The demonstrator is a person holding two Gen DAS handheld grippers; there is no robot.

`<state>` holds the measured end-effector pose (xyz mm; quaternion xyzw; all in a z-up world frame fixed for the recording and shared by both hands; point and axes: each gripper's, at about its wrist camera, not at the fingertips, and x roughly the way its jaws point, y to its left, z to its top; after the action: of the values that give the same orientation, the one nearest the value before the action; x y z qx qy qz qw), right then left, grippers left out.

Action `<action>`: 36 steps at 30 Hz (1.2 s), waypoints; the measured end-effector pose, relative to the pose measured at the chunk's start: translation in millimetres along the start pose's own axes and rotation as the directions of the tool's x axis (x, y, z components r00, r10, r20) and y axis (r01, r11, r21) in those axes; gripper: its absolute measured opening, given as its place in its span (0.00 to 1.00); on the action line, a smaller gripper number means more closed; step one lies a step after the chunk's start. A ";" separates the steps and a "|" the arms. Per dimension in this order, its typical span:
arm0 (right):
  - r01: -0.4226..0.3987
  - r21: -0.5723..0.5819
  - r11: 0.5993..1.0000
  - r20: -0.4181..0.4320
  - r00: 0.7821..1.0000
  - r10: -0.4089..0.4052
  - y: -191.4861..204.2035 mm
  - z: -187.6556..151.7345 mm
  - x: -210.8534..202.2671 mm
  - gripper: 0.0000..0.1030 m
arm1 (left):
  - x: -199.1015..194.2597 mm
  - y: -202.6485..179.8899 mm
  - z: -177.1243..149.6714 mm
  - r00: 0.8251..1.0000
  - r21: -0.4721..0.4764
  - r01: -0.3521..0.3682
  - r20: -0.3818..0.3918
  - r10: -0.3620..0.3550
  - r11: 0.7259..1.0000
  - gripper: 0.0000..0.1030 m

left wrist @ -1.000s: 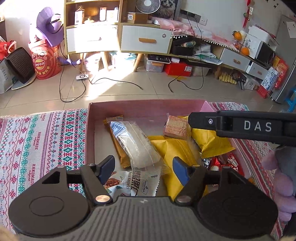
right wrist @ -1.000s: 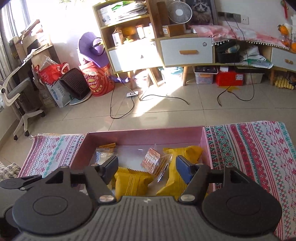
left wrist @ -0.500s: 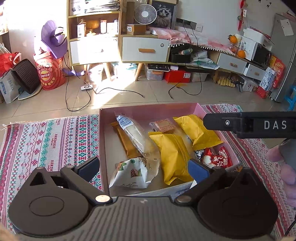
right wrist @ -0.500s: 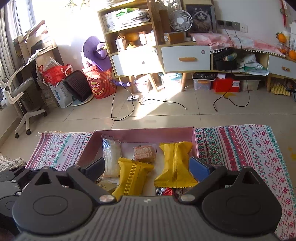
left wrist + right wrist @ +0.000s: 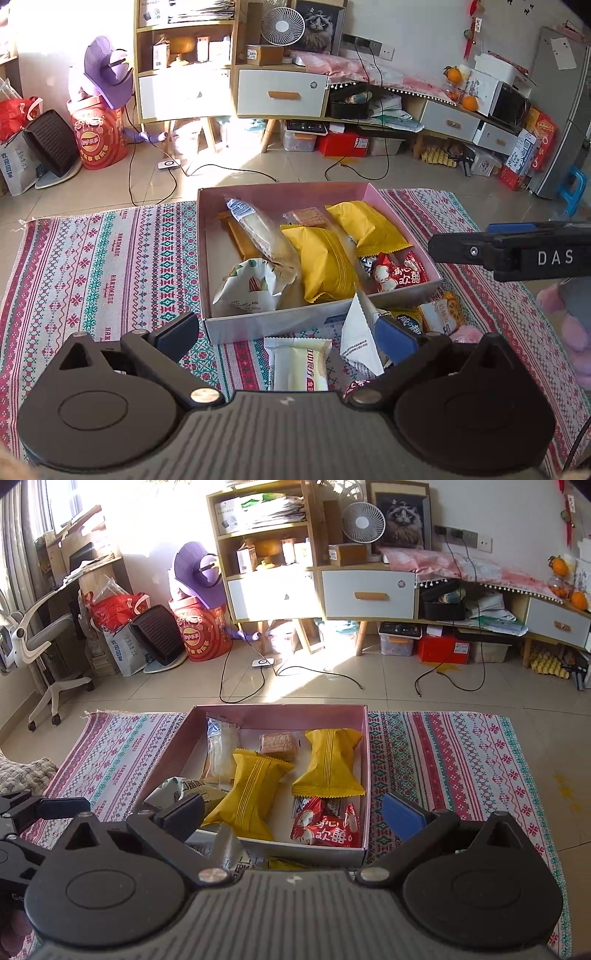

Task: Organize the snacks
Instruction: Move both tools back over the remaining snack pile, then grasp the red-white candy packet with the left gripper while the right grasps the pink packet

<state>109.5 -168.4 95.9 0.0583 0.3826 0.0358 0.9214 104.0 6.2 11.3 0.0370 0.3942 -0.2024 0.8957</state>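
Left wrist view: left tool [image 5: 286, 334] is hanging with jaws spread wide, nothing between the pads. Right tool [image 5: 293, 816] is opening its last bit, also carrying nothing.

Box [image 5: 236, 325] is sitting just ahead of both tools on the patterned cloth [image 5: 92, 258]. Inside it: two yellow packs [image 5: 325, 266], a clear-wrapped bar [image 5: 262, 232], a red bag [image 5: 399, 275], a white-green pouch [image 5: 247, 288] and a small biscuit pack [image 5: 306, 217].

Snacks not yet boxed are lying between the left tool and the box's near wall: a cream bar [image 5: 297, 363] directly under the jaws, a white pouch [image 5: 358, 339] standing tilted beside its right finger, more packs [image 5: 424, 317] further right. These look like the next picks.

Doing it well, as I judge it:
- Cream bar is lying lengthwise along the tool's axis; dropping straight down and closing across its narrow width should be working.
- Wrappers are slick and puffy; pinching mid-body beats pinching a crimped end.
- Free space in the box is showing at the far side, beyond the biscuit pack; aiming there is avoiding piling.
- Right tool should be keeping clear of the left one's path.
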 end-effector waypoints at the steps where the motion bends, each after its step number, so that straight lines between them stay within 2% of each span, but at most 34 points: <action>1: 0.001 -0.002 1.000 -0.004 1.000 -0.001 -0.7 -3.8 -2.3 1.00 | -1.2 -1.2 -2.4 1.000 0.004 0.000 -0.002 0.000 1.000 1.00; 16: 0.027 -0.043 0.999 -0.034 0.999 -0.029 -4.3 -43.4 -12.1 1.00 | -6.7 -5.6 -46.5 0.999 0.028 -0.021 -0.024 0.022 0.999 1.00; 23: 0.040 -0.136 0.990 -0.018 0.999 -0.043 0.0 -68.3 -14.9 1.00 | -5.4 -9.3 -68.5 0.999 0.064 -0.034 -0.024 0.036 0.997 1.00; 31: 0.030 -0.202 0.979 -0.033 0.999 -0.037 -5.9 -94.5 -14.6 1.00 | 4.5 -15.3 -84.7 0.999 0.115 -0.041 -0.014 0.043 0.993 1.00; 36: 0.032 -0.228 0.973 -0.058 0.997 -0.047 -7.6 -101.5 -13.4 1.00 | 11.7 -21.8 -88.1 1.000 0.146 -0.020 0.024 0.017 0.989 1.00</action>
<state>28.3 -169.3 33.2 -0.0560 0.4060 0.0627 0.9100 41.6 2.2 -55.6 0.1040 0.3677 -0.2229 0.8968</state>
